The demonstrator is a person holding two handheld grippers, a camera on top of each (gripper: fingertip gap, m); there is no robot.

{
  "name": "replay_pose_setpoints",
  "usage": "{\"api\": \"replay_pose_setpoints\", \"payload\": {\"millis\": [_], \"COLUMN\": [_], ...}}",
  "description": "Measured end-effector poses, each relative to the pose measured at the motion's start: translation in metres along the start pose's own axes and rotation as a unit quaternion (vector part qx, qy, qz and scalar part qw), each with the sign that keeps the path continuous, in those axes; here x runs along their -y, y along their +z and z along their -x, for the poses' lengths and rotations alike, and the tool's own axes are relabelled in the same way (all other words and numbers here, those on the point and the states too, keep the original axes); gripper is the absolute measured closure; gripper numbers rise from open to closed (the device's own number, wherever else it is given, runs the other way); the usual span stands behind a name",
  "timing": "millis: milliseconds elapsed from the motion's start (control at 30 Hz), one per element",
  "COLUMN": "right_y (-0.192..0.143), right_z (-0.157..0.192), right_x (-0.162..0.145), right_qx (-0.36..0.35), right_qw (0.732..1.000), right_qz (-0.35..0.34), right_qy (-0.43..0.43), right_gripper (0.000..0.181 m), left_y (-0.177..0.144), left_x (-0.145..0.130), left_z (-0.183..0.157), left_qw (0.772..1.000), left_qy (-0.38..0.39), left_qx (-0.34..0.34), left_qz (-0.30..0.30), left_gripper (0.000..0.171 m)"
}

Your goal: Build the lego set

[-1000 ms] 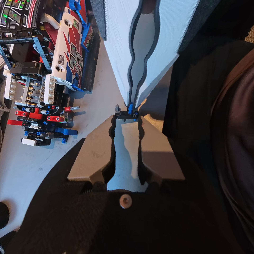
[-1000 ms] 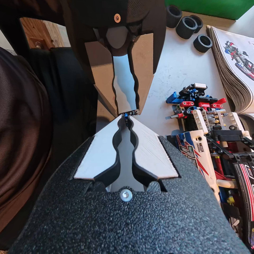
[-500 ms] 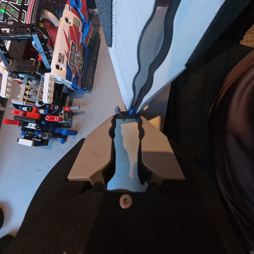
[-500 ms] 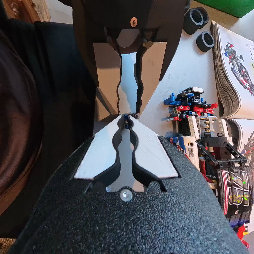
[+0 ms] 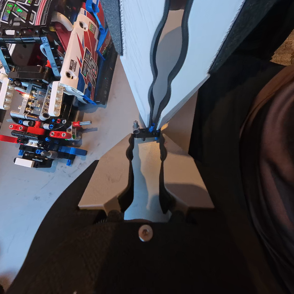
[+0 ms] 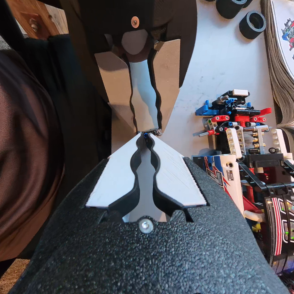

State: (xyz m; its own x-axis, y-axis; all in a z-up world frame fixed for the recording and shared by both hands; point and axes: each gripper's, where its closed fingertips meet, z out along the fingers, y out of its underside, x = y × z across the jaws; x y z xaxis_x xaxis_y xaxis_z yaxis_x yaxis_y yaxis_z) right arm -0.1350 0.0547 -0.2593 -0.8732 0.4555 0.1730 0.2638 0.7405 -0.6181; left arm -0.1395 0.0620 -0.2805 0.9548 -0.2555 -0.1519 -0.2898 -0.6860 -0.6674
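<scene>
1. Pale grey worktop carries everything here, scuffed and sunlit, with a person's dark clothing filling the near side of both views.

2. Left tongs, the tan-fingered pair, pinch a short black holed lego beam by its two ends; a grey pin connector juts from one end, and blue pins show along it.

3. Right tongs, the white-fingered pair, are pressed nearly together on a small blue lego pin that stands in the top of the beam. In the right wrist view only a speck of blue shows between the tips.

4. Compared with a second ago, the white fingers have swung from a slant to more nearly upright over the beam, and the pin looks lower, with less blue showing above the black. The beam has barely moved in the tan fingers.

5. My reading: the pin is being pressed home into a beam hole and is nearly seated. How deep it sits I cannot tell, as the tips hide the joint.

6. Farther out, well apart from the tongs, the half-built red, white, blue and black lego race car rests on the worktop, untouched. Beyond it lie loose black rubber tyres and an open instruction booklet.

7. This sub-assembly probably joins the car once the pin is in.
</scene>
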Motion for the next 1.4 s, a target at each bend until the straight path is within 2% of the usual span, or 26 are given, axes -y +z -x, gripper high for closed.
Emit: {"api": "replay_pose_setpoints", "payload": {"millis": [33,167,333,500,933,1100,1400], "right_y": [0.0,0.001,-0.001,0.001,-0.009,-0.012,-0.013], "right_z": [0.0,0.0,0.001,0.0,-0.008,-0.011,-0.02], "right_x": [0.0,0.0,-0.012,-0.008,-0.004,-0.004,-0.002], "right_qx": [0.0,0.003,0.064,0.01,0.027,0.025,0.01], "right_qw": [1.0,1.0,0.992,0.998,0.992,0.99,0.988], "right_qz": [0.003,0.007,-0.019,-0.035,-0.06,-0.071,-0.084], "right_qy": [0.0,0.013,0.108,0.049,0.105,0.117,0.13], "right_gripper": [0.178,0.178,0.178,0.178,0.178,0.178,0.178], "left_y": [0.0,0.0,0.0,-0.001,-0.002,-0.005,-0.008], "left_x": [0.0,0.0,0.0,-0.001,-0.003,-0.01,-0.012], "left_z": [0.0,0.0,0.0,0.0,0.004,0.013,0.011], "left_qw": [1.0,1.0,1.0,1.0,0.998,0.997,0.993], "left_qy": [-0.003,-0.013,-0.014,-0.019,-0.049,-0.073,-0.102], "left_qx": [-0.001,-0.008,-0.004,-0.012,-0.02,-0.016,-0.046], "left_qz": [-0.004,-0.009,-0.012,-0.013,-0.03,-0.027,-0.032], "left_gripper": [0.143,0.143,0.143,0.142,0.143,0.127,0.128]}}
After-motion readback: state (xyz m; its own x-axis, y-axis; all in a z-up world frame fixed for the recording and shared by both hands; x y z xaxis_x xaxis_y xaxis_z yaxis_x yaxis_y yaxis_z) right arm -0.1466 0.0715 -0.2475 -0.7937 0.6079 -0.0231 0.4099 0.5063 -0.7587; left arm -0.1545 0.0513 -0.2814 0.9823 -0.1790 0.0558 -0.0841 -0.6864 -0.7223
